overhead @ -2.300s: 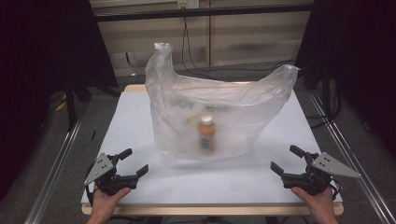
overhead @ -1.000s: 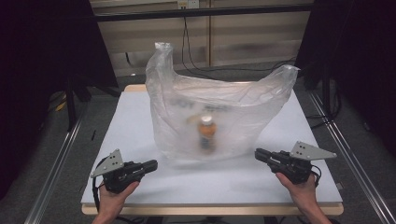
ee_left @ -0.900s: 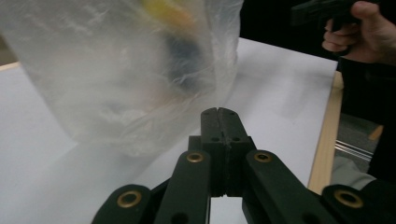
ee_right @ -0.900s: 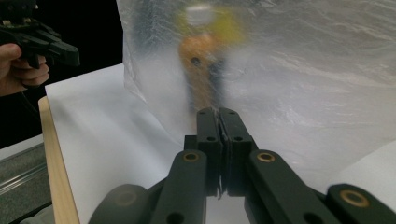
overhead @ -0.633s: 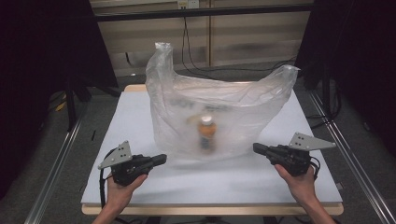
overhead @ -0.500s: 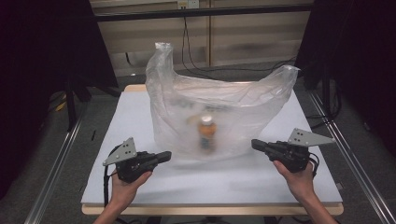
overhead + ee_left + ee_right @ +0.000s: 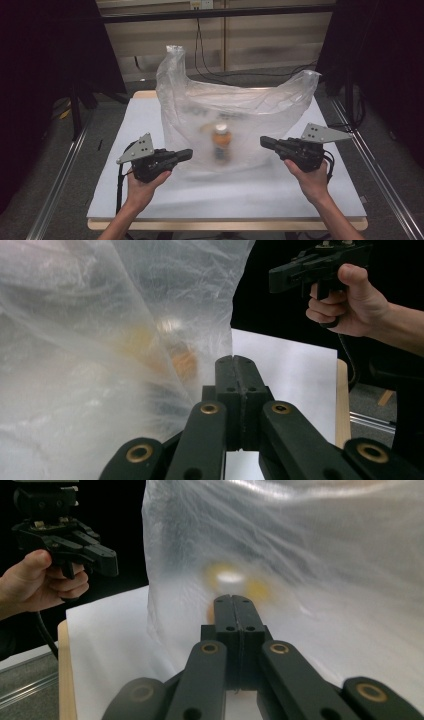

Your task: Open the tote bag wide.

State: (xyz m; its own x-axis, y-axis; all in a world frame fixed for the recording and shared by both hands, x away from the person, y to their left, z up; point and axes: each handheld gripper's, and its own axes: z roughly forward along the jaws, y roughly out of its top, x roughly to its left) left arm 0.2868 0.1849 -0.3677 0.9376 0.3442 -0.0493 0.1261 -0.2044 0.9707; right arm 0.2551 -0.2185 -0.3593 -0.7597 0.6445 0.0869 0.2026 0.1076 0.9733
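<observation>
A large clear plastic bag [image 7: 235,112] stands open-topped in the middle of the white table [image 7: 132,125]. Inside it a small bottle [image 7: 221,141] with an orange label stands upright, blurred by the film. My left gripper [image 7: 188,153] is shut and empty, held off the table just left of the bag's lower edge and pointing at it. My right gripper [image 7: 263,141] is shut and empty too, at the bag's right side, pointing left. In the left gripper view the closed jaws [image 7: 240,360] sit beside the bag [image 7: 90,340]. In the right gripper view they [image 7: 235,599] face the bag [image 7: 325,555] and bottle [image 7: 227,577].
Metal rails [image 7: 57,185] run along both sides of the table. Black cables [image 7: 210,75] lie on the floor behind it, and dark curtains hang left and right. Bare white tabletop stretches in front of the bag [image 7: 225,195].
Both grippers have gone from open near the front corners to shut. Both hands have risen and moved inward toward the bag's two sides. The bag and bottle have stayed put.
</observation>
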